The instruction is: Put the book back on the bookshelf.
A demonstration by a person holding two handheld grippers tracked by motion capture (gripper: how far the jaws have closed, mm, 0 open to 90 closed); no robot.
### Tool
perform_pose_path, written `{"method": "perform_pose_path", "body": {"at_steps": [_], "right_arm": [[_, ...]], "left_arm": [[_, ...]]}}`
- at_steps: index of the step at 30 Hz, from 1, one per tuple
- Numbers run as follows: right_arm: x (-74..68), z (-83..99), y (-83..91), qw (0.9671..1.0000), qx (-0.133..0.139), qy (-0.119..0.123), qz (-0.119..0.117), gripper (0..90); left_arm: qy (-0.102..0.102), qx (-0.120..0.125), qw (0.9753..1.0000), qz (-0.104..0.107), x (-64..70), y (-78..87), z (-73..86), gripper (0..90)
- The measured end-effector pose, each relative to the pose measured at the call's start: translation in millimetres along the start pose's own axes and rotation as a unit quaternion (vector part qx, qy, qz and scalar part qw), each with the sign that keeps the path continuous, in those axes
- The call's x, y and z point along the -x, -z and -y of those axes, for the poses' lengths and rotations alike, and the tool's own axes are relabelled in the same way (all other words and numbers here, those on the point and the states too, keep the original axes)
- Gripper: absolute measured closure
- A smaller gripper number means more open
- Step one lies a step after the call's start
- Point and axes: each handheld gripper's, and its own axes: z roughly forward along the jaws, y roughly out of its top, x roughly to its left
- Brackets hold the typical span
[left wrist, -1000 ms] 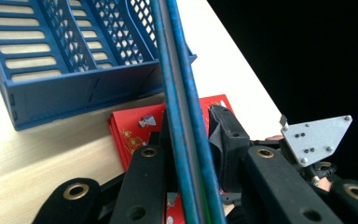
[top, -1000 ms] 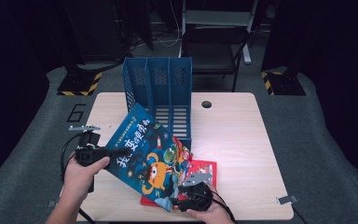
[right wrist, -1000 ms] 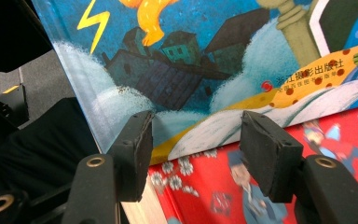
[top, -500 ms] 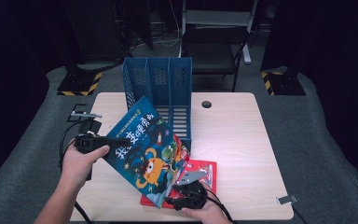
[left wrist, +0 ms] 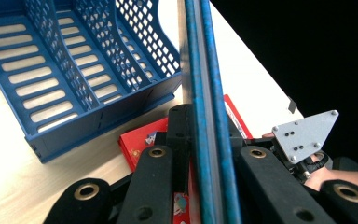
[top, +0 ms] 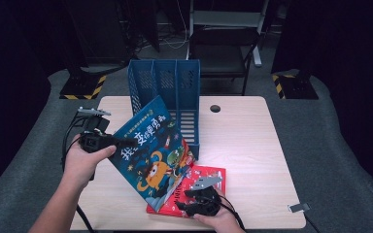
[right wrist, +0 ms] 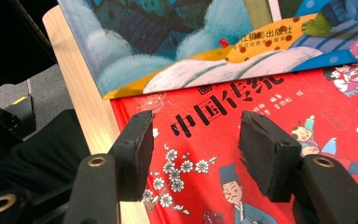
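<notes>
High view: left gripper (top: pixel 108 141) clamps the tilted blue picture book (top: pixel 153 150); right gripper (top: pixel 187 198) rests released over the red book (top: pixel 206 175).

On the red book (right wrist: pixel 279 154), large black characters "中国传统" are printed across the cover. On the blue picture book (right wrist: pixel 205 37), "浙江摄影出版社" is read beside a red logo; its white title characters, seen from above, cannot be made out.
</notes>
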Motion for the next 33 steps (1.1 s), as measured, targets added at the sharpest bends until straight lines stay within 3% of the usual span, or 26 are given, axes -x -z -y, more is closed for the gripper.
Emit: {"method": "perform_pose_path", "body": {"at_steps": [7, 13, 28, 33], "right_arm": [[0.0, 0.4, 0.1, 1.0000, -0.001, 0.002, 0.000, 45.2], [0.9, 1.0, 0.7, 1.0000, 0.003, -0.001, 0.000, 45.5], [0.6, 1.3, -0.1, 1.0000, 0.006, 0.002, 0.001, 45.5], [0.7, 1.5, -0.3, 1.0000, 0.008, 0.003, 0.001, 45.4]], "left_arm": [[-0.013, -0.006, 0.9999, -0.001, 4.5, 1.8, -6.5, 81.4], [-0.045, -0.011, 0.9988, -0.014, 12.9, 3.8, -10.5, 81.4], [-0.068, -0.016, 0.9971, -0.030, 21.4, 2.7, -9.6, 79.8], [-0.066, -0.024, 0.9972, -0.026, 23.3, 1.3, -10.2, 73.9]]}}
